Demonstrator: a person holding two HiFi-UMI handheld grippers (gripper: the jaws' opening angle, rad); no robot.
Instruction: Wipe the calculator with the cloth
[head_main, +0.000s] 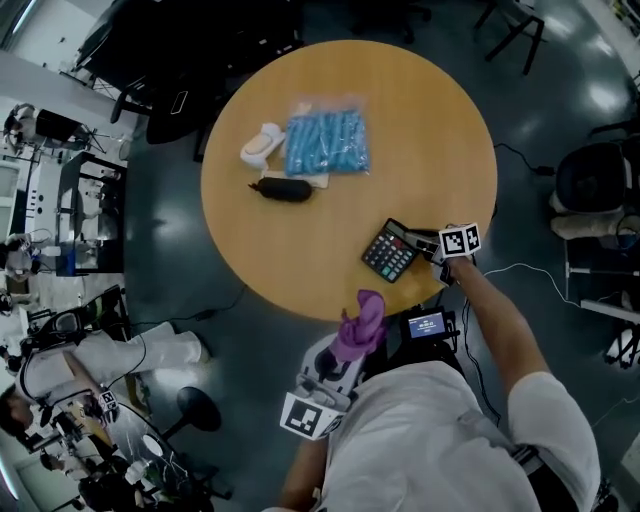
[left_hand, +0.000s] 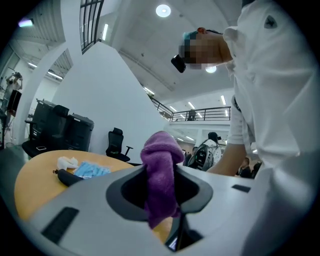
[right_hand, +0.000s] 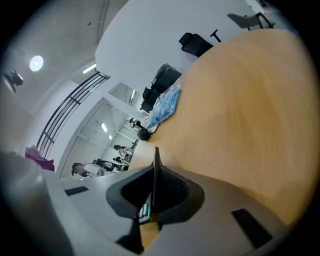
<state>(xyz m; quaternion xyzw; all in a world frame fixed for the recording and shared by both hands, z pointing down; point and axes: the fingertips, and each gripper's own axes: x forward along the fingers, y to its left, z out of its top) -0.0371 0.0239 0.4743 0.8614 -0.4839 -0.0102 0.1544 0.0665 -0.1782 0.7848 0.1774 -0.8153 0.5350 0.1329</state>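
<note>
Left claw (left_hand: 160, 199) clamped on purple cloth (left_hand: 160, 162); right claw (right_hand: 154, 194) pinching calculator (head_main: 389, 253) on table (head_main: 430, 130); bag (head_main: 327, 141) holds blue items (head_main: 325, 150).

No legible txt; calculator (head_main: 389, 252) keys too small

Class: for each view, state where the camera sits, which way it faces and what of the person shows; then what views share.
Head view: on the head, steeply down at the table; right arm, shirt.
Left gripper view: on left tool, along jaws gripping cloth; shirt, right arm.
Right gripper view: on right tool, along jaws gripping calculator, across the table; no body.
Shared: blue packet, all three.
</note>
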